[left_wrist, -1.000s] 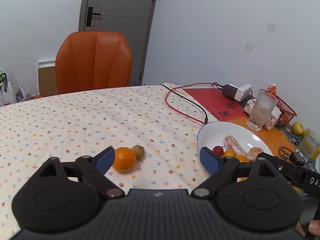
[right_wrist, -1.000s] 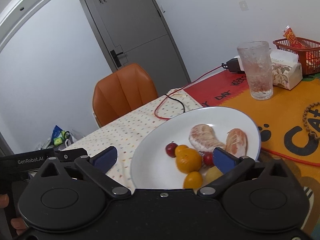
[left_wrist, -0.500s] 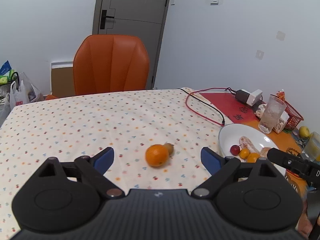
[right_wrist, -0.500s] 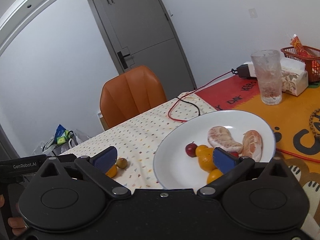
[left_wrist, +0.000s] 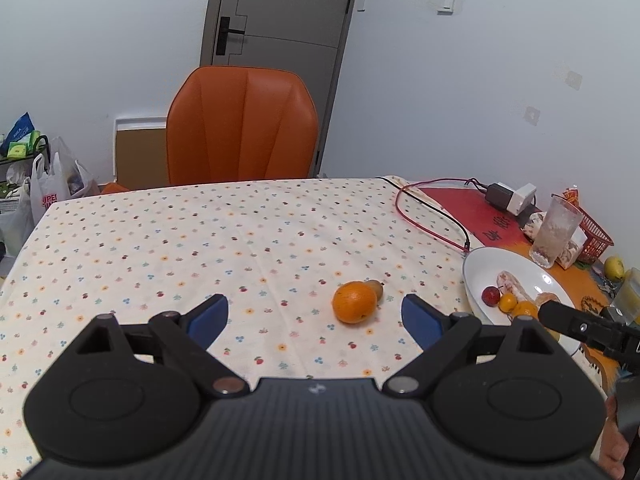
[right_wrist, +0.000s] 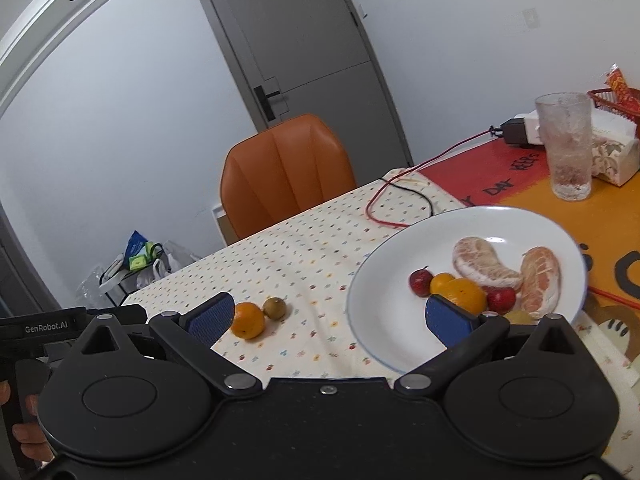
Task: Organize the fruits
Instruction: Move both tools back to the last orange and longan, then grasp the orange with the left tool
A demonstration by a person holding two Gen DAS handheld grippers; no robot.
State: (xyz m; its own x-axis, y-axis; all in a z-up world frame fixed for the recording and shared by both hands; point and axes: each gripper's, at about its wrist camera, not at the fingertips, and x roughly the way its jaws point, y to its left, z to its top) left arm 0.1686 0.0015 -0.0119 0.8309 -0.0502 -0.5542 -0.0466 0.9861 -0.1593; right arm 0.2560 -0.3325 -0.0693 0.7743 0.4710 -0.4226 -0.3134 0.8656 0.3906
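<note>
An orange (left_wrist: 354,302) and a small brown kiwi (left_wrist: 375,287) lie touching on the dotted tablecloth; both also show in the right wrist view, the orange (right_wrist: 249,319) and the kiwi (right_wrist: 275,307). A white plate (right_wrist: 380,312) at the right holds peeled pomelo pieces (right_wrist: 485,263), small oranges (right_wrist: 464,294) and red fruits (right_wrist: 420,282); it also shows in the left wrist view (left_wrist: 480,268). My left gripper (left_wrist: 316,318) is open and empty, just short of the orange. My right gripper (right_wrist: 330,314) is open and empty above the plate's near edge.
An orange chair (left_wrist: 242,128) stands at the table's far side. A red cable (left_wrist: 424,216), a charger (left_wrist: 510,196), a glass (left_wrist: 556,230), a tissue pack (right_wrist: 612,152) and a red basket (left_wrist: 596,232) are at the right. Bags (left_wrist: 36,184) stand at the left.
Both grippers have drawn back and risen. The orange and kiwi, near my left fingertip before, now sit farther ahead and right; the plate shifted right in the right wrist view.
</note>
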